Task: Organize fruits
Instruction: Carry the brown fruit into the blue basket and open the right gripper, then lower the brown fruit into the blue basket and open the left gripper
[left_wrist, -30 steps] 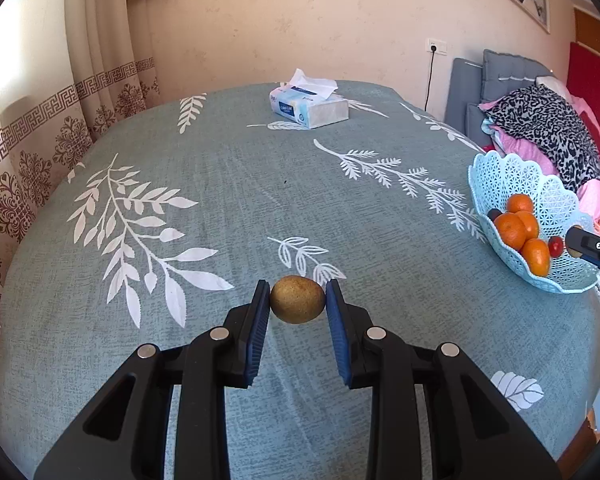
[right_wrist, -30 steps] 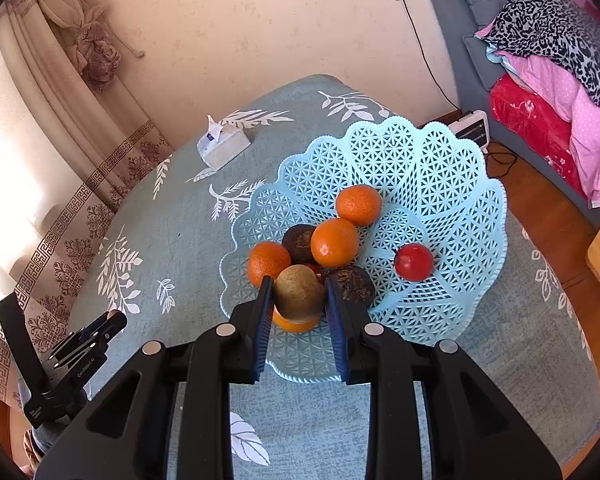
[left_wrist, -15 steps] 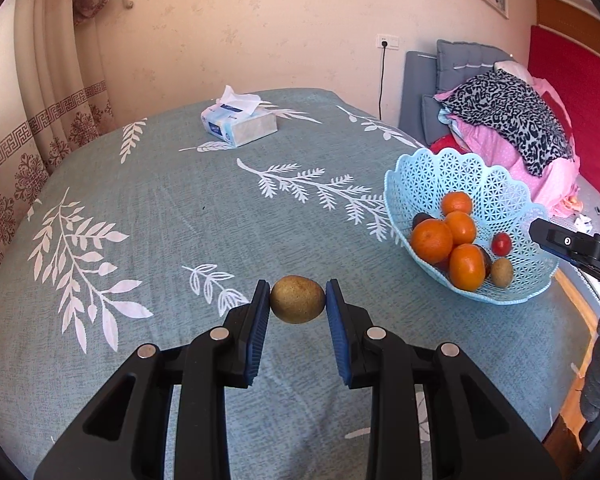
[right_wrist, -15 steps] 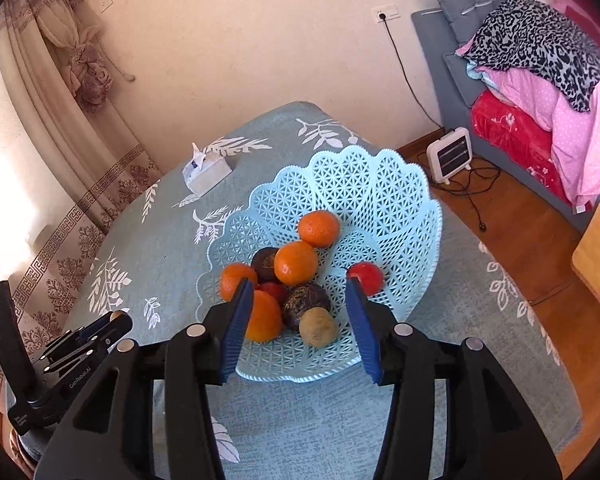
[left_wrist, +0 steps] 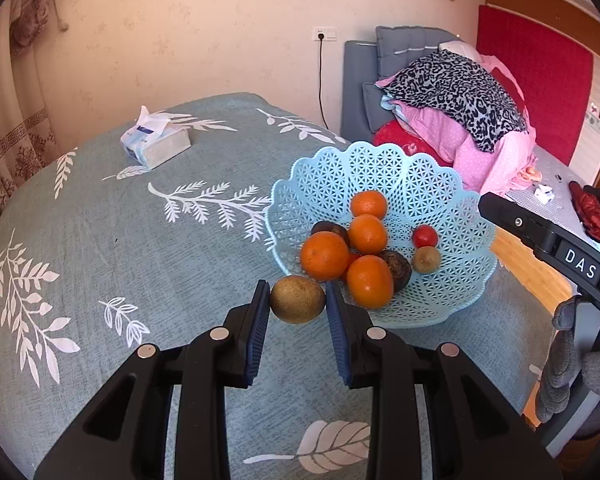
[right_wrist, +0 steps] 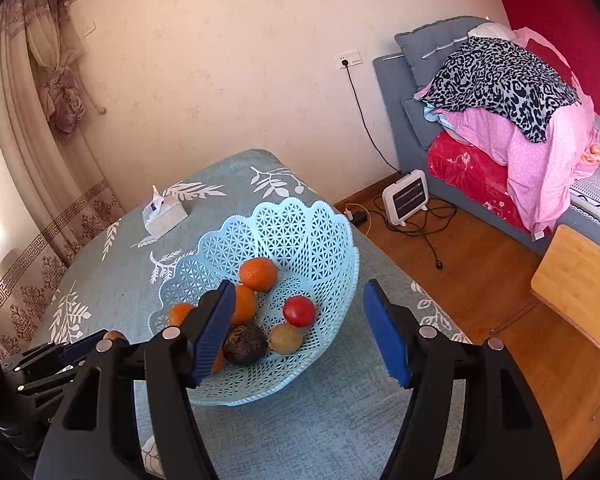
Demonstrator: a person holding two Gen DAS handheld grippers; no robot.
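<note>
- The left hand-held gripper [left_wrist: 298,306] is clamped on a brown fruit [left_wrist: 297,299], held just short of the basket [left_wrist: 380,172] on the counter [left_wrist: 100,240]: not yet placed.
- The right hand-held gripper [right_wrist: 300,332] has nothing between its jaws, which are opening; ahead of it a second brown fruit [right_wrist: 285,338] lies in the basket among the oranges [right_wrist: 258,273].

You can see four round orange fruits [left_wrist: 324,255], two brown fuzzy fruits [left_wrist: 297,298], two dark wrinkly fruits [left_wrist: 396,269], one small red fruit [left_wrist: 424,236], one light blue plastic lattice basket [left_wrist: 452,192] and one tissue pack [left_wrist: 156,145].
</note>
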